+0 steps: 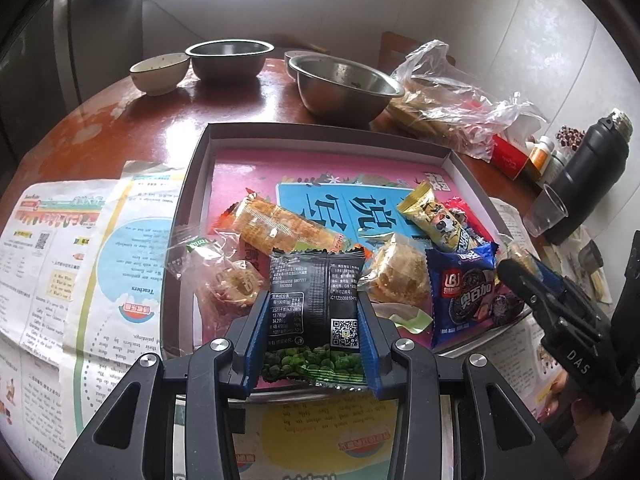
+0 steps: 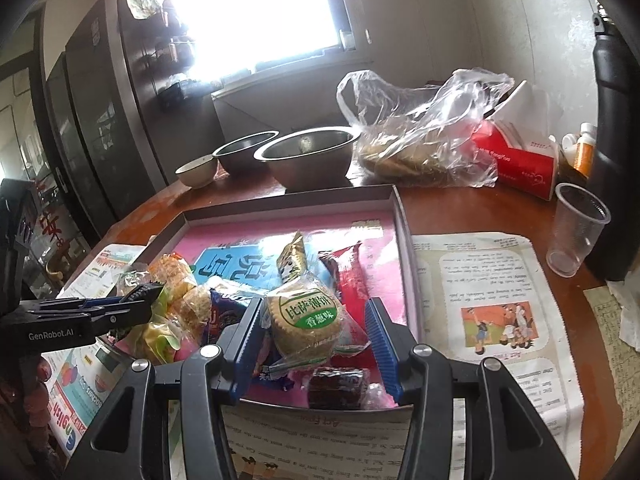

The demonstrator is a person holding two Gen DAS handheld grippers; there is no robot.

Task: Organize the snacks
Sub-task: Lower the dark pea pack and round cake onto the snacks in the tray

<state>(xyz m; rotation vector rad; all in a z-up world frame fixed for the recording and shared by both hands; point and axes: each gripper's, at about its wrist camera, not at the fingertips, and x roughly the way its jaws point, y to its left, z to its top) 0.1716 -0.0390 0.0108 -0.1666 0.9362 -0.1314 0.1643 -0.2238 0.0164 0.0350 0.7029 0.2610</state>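
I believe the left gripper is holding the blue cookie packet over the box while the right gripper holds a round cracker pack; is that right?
Not quite: the left gripper is holding the black green-pea packet, as the left wrist view shows. The blue cookie packet lies in the box.

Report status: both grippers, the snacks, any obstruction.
Left gripper shut on black green-pea packet, over the tray. Right gripper astride round cracker pack, grip unclear. Remaining snacks piled loose in tray; nothing blocking.
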